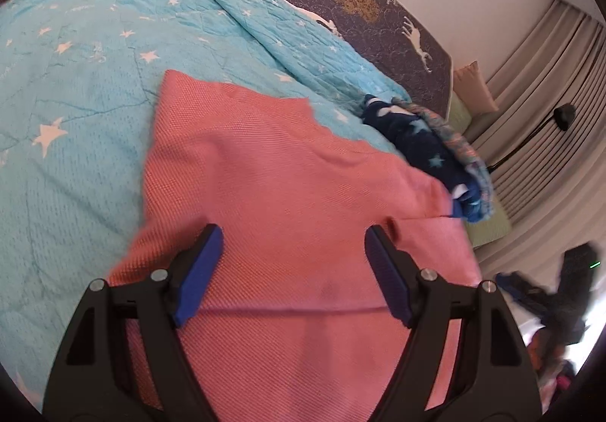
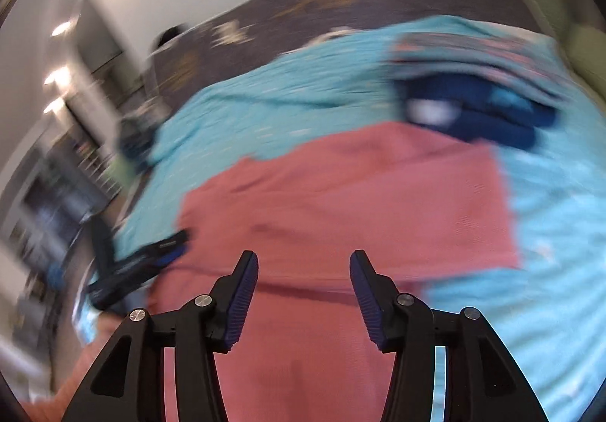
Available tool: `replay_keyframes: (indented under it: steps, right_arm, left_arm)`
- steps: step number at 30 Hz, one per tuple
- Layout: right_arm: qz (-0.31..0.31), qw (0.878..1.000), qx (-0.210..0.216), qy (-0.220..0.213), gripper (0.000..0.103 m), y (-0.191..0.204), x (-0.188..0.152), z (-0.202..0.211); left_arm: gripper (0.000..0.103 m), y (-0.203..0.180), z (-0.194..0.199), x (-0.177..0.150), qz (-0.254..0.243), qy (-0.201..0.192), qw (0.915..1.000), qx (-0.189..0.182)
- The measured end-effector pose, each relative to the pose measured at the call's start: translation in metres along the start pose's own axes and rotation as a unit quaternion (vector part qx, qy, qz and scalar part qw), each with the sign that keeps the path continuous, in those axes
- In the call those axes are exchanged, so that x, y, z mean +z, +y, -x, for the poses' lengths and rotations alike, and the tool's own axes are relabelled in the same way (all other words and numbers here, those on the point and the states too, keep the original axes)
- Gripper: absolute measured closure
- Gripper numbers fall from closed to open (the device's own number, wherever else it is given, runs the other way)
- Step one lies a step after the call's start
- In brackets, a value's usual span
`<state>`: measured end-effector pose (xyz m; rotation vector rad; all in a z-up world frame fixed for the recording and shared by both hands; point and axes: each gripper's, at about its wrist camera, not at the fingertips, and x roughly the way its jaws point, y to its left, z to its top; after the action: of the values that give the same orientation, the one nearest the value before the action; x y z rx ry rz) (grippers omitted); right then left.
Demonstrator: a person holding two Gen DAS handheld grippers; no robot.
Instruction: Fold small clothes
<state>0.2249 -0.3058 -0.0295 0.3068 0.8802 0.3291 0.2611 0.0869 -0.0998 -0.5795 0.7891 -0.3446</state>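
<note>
Lying flat on turquoise star blanket (image 1: 75, 55): pink knit garment (image 1: 288, 172) (part folded).

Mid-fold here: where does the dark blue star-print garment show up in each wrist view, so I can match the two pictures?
Left wrist view: the dark blue star-print garment lies right of centre, past the far right edge of the pink cloth.
Right wrist view: it is upper right, blurred, just beyond the pink cloth's far edge.
Shared landmark: the turquoise star blanket under both.
</note>
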Motion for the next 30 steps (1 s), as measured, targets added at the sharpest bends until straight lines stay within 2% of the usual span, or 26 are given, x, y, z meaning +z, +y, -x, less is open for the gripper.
replay_keyframes:
  steps: [1,3,4,5,8,10,13,14,16,17,21,24,26,30]
  right_arm:
    - [-0.015,1.000,-0.019,-0.005,0.051,-0.014,-0.003,0.004]
    - [-0.036,0.999,-0.034,-0.007,0.051,-0.038,-0.007,0.011]
    - [-0.052,0.998,-0.035,-0.007,0.051,-0.045,-0.010,0.011]
    - [-0.070,0.997,-0.034,-0.007,0.051,-0.053,-0.013,0.011]
    - [-0.100,0.995,-0.021,-0.008,0.051,-0.065,-0.023,0.017]
    - [-0.105,0.994,-0.016,-0.009,0.051,-0.065,-0.027,0.015]
    - [-0.086,0.996,-0.026,-0.007,0.051,-0.059,-0.028,0.012]
    - [-0.081,0.996,-0.029,-0.008,0.051,-0.058,-0.029,0.012]
    - [-0.075,0.996,-0.036,-0.011,0.051,-0.057,-0.030,0.011]
    - [-0.078,0.996,-0.037,-0.013,0.050,-0.059,-0.029,0.012]
    - [-0.095,0.994,-0.053,-0.020,0.049,-0.073,-0.030,0.016]
    - [-0.088,0.991,-0.101,-0.004,0.047,-0.079,-0.029,0.013]
    - [-0.080,0.990,-0.114,0.013,0.047,-0.079,-0.029,0.007]
    - [-0.061,0.991,-0.118,0.032,0.046,-0.071,-0.028,-0.005]
  left_arm:
    - [0.026,-0.004,0.001,0.000,0.006,0.009,0.9997,-0.024]
    - [0.026,-0.022,-0.004,-0.001,0.016,0.053,0.9937,-0.098]
    - [0.026,-0.032,-0.008,-0.002,0.011,0.074,0.9908,-0.113]
    - [0.026,-0.047,-0.015,-0.005,-0.005,0.096,0.9883,-0.119]
    - [0.026,-0.073,-0.035,-0.010,-0.044,0.128,0.9846,-0.111]
    - [0.037,-0.084,-0.053,-0.012,-0.055,0.147,0.9826,-0.098]
    - [0.045,-0.095,-0.078,-0.013,-0.049,0.175,0.9787,-0.095]
    - [0.049,-0.098,-0.084,-0.013,-0.051,0.177,0.9787,-0.091]
    - [0.095,-0.106,-0.090,-0.013,-0.063,0.186,0.9766,-0.087]
    - [0.095,-0.108,-0.089,-0.013,-0.064,0.186,0.9767,-0.084]
    - [0.095,-0.127,-0.046,0.009,-0.088,0.124,0.9827,-0.105]
    - [0.095,-0.131,-0.008,0.035,-0.100,0.079,0.9850,-0.117]
    - [0.095,-0.130,0.016,0.051,-0.117,0.048,0.9864,-0.105]
    - [0.095,-0.119,0.040,0.069,-0.133,0.015,0.9882,-0.075]
